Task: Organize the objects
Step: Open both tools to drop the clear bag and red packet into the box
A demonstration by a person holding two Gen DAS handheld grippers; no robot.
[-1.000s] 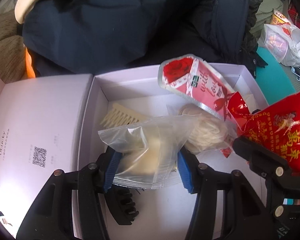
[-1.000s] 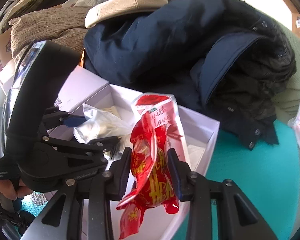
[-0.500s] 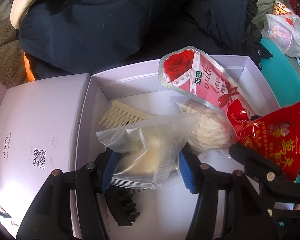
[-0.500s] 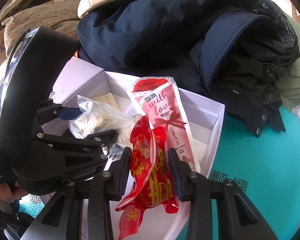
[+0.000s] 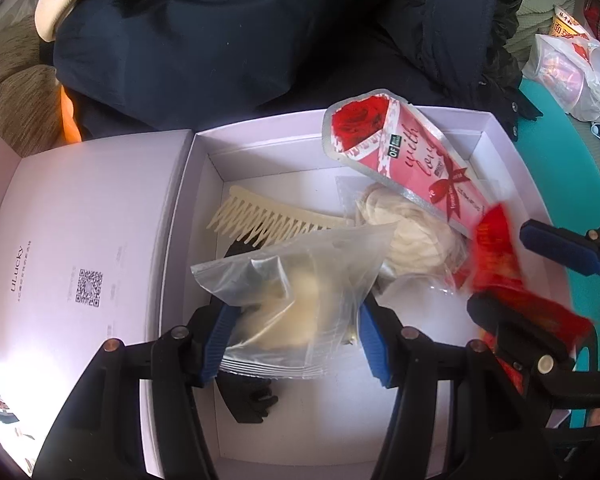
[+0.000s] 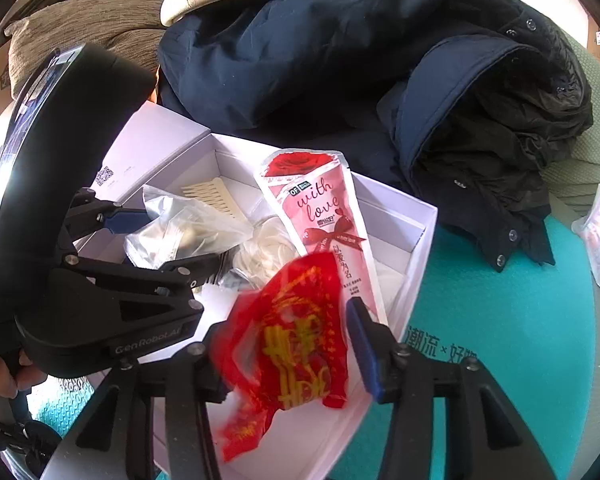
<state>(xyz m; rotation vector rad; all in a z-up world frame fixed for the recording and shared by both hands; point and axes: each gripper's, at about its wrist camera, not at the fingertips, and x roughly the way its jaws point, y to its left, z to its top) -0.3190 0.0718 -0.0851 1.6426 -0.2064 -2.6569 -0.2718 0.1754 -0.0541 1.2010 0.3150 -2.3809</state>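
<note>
The left claw [image 5: 294,336] pinches a clear bag [image 5: 296,300] with something cream-coloured inside, its blue pads pressing the bag's two sides. It holds the bag above the floor of an open white box [image 5: 404,432], near the box's front left part.

The right claw [image 6: 290,346] has just been opening; its jaws now stand spread. A red packet [image 6: 296,344] with yellow characters hangs between them, blurred. The right pad [image 6: 364,344] stands clear of it; the packet hides the left pad, so contact on that side cannot be told. The packet is over the right front edge of the box.

Inside the box a cream comb [image 5: 268,218] lies toward the back left, teeth pointing forward. A pink pouch [image 5: 404,164] printed with a red rose and "with love" leans on the back wall, its top sticking up above the rim. Just in front of the pouch lies a clear wrapper holding a white bundle [image 5: 412,236]. A black clip [image 5: 252,404] lies on the box floor under the clear bag.

The box lid [image 5: 88,240] lies open flat to the left, showing a QR code. The box rests on a teal mat [image 6: 500,340]. A dark blue jacket [image 6: 300,48] is heaped behind the box.
</note>
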